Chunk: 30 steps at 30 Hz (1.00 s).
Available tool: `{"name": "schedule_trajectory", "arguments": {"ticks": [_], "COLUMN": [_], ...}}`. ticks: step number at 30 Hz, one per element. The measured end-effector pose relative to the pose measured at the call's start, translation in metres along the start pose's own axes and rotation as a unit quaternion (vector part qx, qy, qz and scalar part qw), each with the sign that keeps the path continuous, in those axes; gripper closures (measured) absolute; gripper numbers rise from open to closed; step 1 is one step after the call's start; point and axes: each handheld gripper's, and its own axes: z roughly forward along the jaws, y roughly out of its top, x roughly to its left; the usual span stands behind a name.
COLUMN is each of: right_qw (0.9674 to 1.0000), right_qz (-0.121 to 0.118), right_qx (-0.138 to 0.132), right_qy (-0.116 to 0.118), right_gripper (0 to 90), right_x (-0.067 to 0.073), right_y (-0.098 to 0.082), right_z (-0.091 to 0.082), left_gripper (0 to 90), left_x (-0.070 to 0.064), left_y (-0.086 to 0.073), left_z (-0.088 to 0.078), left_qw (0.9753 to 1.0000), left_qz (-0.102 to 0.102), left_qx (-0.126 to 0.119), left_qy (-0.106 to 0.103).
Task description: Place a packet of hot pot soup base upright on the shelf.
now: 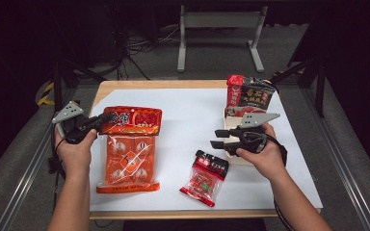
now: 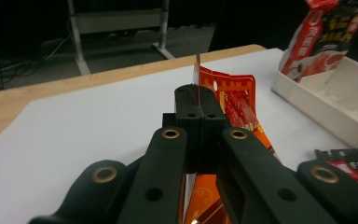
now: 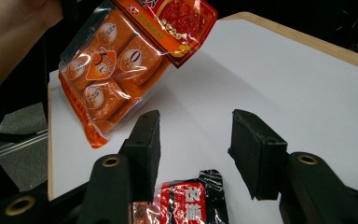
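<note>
The left tongs are clenched on the top edge of the orange packet, tilting it up off the white surface, while the right tongs hover released above the small red packet.

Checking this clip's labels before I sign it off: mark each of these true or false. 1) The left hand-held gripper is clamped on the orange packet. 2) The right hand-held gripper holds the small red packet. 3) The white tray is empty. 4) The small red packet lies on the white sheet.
1) True: the left hand-held gripper is shut on the top edge of the orange packet.
2) False: the right hand-held gripper is open, with nothing between its pads; the small red packet lies below it.
3) False: the white tray holds an upright red and black packet.
4) True: it lies flat on the white sheet.
</note>
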Motion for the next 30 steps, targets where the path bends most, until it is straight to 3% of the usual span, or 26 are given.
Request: {"name": "schedule_trajectory", "arguments": {"ticks": [8,14,18,30], "right_qw": [0.9999,0.9998,0.9997,0.9992], "right_qz": [-0.007,-0.014,-0.012,-0.013], "right_qx": [-0.009,-0.015,-0.019,-0.035], "right_qy": [0.003,0.004,0.007,0.017], "right_gripper": [52.9,51.5,51.5,48.4], "right_x": [0.003,0.005,0.006,0.011], "right_y": [0.009,0.013,0.013,0.016], "right_z": [0.001,0.003,0.004,0.011], "left_gripper": [90.0,90.0,90.0,90.0], "left_x": [-0.023,-0.039,-0.053,-0.078], "left_y": [0.014,0.023,0.030,0.039], "left_z": [-0.008,-0.010,-0.015,-0.023], "left_qw": [0.9988,0.9969,0.9946,0.9883], "left_qz": [0.026,0.049,0.067,0.103], "left_qx": [-0.031,-0.040,-0.047,-0.059], "left_qy": [-0.029,-0.048,-0.065,-0.096]}}
